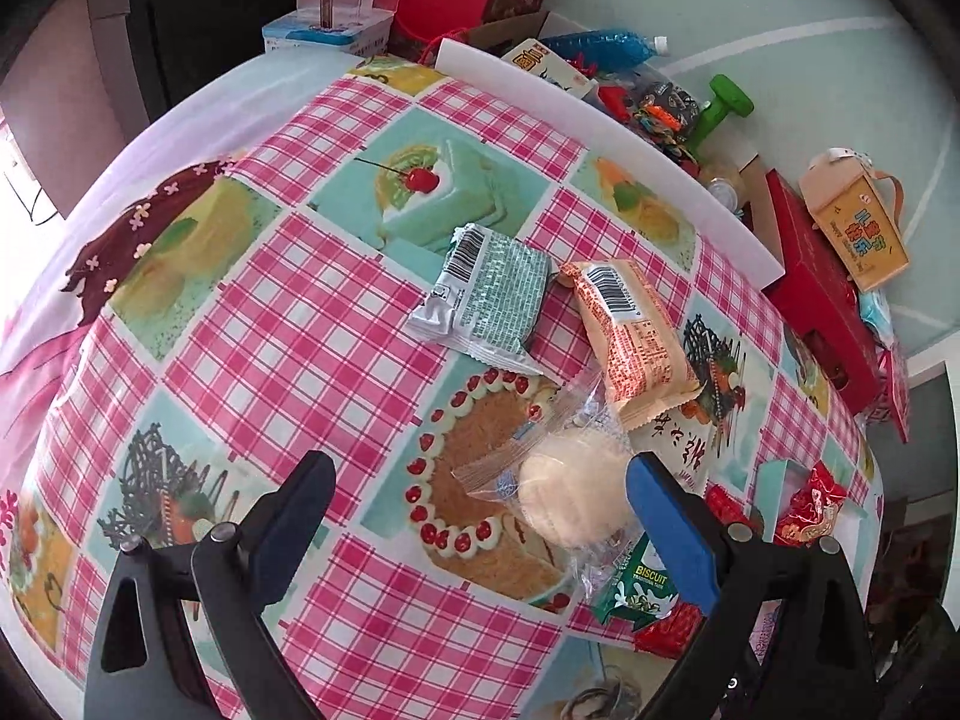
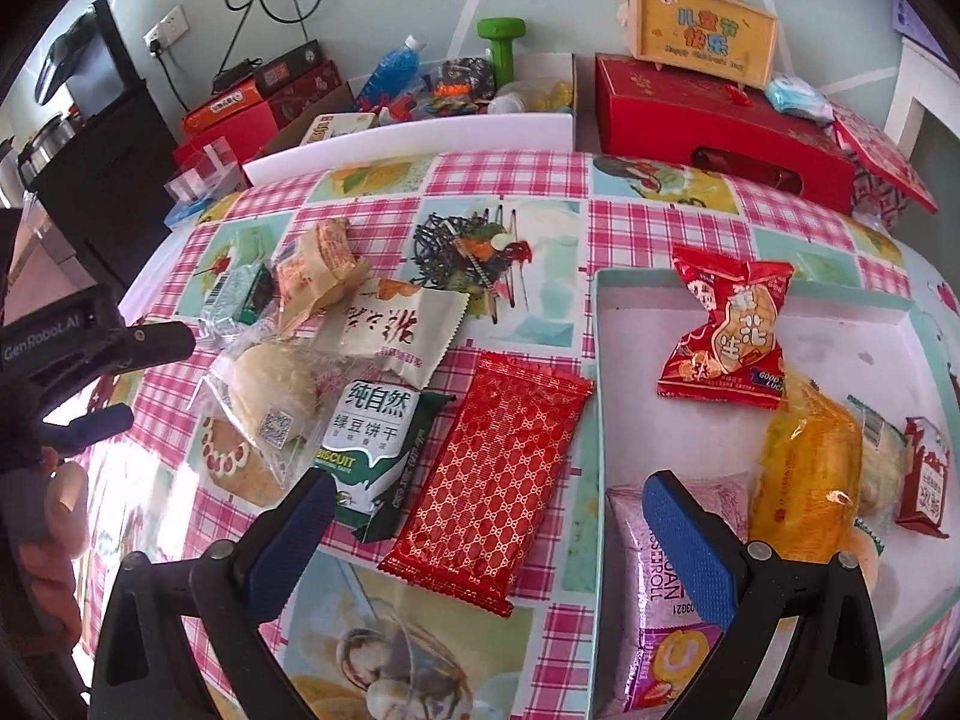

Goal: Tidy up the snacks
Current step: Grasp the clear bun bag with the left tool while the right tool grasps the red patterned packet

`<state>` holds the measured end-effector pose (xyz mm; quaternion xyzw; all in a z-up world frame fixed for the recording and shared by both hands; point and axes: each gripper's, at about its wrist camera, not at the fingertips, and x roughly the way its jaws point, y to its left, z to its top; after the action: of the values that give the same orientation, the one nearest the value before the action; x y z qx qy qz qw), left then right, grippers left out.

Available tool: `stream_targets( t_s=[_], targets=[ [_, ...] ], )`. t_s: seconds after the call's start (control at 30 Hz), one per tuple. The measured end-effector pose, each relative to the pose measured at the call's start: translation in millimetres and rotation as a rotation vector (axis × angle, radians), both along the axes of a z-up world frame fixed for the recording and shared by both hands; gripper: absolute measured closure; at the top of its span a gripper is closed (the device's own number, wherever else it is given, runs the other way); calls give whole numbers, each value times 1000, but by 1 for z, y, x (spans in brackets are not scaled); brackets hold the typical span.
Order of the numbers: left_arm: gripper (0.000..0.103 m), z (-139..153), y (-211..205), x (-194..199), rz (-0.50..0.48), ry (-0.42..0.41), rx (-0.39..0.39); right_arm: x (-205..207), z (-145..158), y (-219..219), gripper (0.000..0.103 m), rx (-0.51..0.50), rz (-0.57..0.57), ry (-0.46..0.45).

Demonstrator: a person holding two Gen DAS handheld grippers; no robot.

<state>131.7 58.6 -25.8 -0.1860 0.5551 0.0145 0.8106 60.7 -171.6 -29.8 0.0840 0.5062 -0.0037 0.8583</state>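
My left gripper (image 1: 480,480) is open, its jaws either side of a clear-wrapped pale round bun (image 1: 570,495), also seen in the right wrist view (image 2: 273,387). Beyond lie a grey-green packet (image 1: 489,294) and an orange packet (image 1: 642,330). My right gripper (image 2: 489,498) is open above a red patterned packet (image 2: 495,480), beside a green biscuit packet (image 2: 375,444) and a white packet (image 2: 402,330). A white box (image 2: 606,312) to the right holds a red peanut bag (image 2: 729,330), a yellow packet (image 2: 804,468), a pink roll packet (image 2: 666,600) and a small red packet (image 2: 927,471).
A checked cake-print cloth (image 1: 300,330) covers the table. Behind it stand red gift boxes (image 2: 720,114), a yellow case (image 2: 705,30), a white tray of toys (image 2: 420,132), a green dumbbell (image 2: 501,42) and a blue bottle (image 2: 390,69).
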Motion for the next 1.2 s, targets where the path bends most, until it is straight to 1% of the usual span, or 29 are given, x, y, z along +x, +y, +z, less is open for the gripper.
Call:
stream_targets(
  t_s=[0.07, 0.13, 0.2, 0.3, 0.37, 0.43, 0.5, 0.6, 0.67, 0.83, 0.87, 0.93, 1.0, 1.03, 1.1, 1.2],
  targets=[
    [5, -6, -5, 4, -13, 21, 0, 4, -4, -2, 0, 20, -18, 26],
    [5, -9, -11, 7, -35, 32, -16, 10, -6, -2, 0, 36, -17, 63],
    [5, -10, -18, 9, -57, 31, -42, 18, -6, -2, 0, 47, -6, 105],
    [5, -8, -27, 12, -82, 24, -59, 30, -1, -2, 1, 40, 5, 156],
    [5, -10, -32, 15, -95, 34, -67, 38, 0, -4, 6, 54, -1, 204],
    [5, -14, -37, 17, -103, 51, -76, 45, -2, -3, 13, 53, 2, 251],
    [5, -19, -39, 19, -100, 62, -75, 51, -4, -1, 17, 33, 6, 282],
    [5, -23, -38, 22, -93, 74, -92, 60, -11, 5, 19, 12, 9, 329],
    [5, -26, -38, 24, -88, 78, -98, 66, -14, 10, 19, -42, 18, 337],
    [6, -34, -44, 29, -94, 101, -101, 73, -19, 21, 19, -104, 38, 355],
    [6, -35, -47, 30, -97, 98, -95, 73, -19, 22, 20, -113, 43, 355],
    [6, -36, -50, 32, -103, 94, -84, 72, -19, 26, 24, -141, 58, 354],
    [6, -37, -52, 33, -101, 94, -81, 72, -19, 27, 26, -146, 61, 348],
    [6, -40, -55, 35, -99, 96, -78, 72, -17, 27, 32, -136, 65, 343],
    [7, -44, -56, 36, -103, 103, -70, 73, -13, 26, 37, -111, 77, 344],
    [13, -48, -58, 34, -109, 105, -64, 74, -7, 35, 37, -130, 91, 335]
  ],
)
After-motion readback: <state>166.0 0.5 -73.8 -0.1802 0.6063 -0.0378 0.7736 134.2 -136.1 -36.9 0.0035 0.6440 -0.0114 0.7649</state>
